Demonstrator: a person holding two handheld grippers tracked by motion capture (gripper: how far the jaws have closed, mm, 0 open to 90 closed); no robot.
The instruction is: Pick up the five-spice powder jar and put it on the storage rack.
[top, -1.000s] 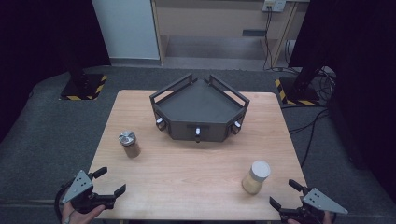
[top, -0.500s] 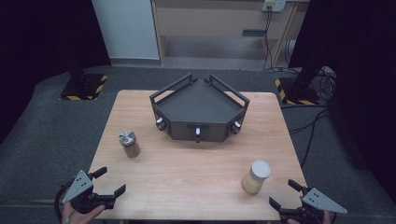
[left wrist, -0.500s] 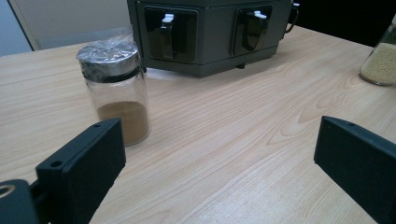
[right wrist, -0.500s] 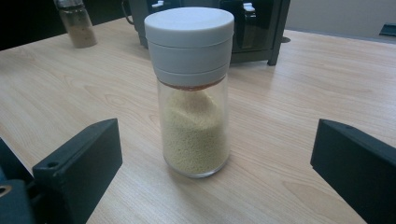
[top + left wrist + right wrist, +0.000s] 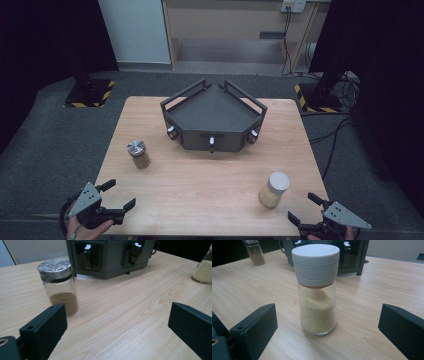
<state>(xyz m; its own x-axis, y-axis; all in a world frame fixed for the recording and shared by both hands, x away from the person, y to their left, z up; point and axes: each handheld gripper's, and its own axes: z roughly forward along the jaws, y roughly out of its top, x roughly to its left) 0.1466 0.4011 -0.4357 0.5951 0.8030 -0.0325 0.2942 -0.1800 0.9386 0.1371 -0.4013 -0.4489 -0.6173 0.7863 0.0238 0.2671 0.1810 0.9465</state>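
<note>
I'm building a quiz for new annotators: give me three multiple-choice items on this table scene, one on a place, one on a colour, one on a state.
1. Where does the jar with the white lid stand?
A. On the table's near right part, just ahead of the right hand-held gripper
B. Inside the dark tray
C. On the floor

2. What colour is the powder in the jar with the metal lid?
A. Green
B. Brown
C. White

3. How do the jaws of the left hand-held gripper stand?
A. Shut on a jar
B. Shut on nothing
C. Open, holding nothing

Answers: 1 A, the high view shows it near the right front corner, apart from the dark tray. 2 B, the left gripper view shows brown powder at its bottom. 3 C, both jaws stand wide apart over bare wood.
</note>
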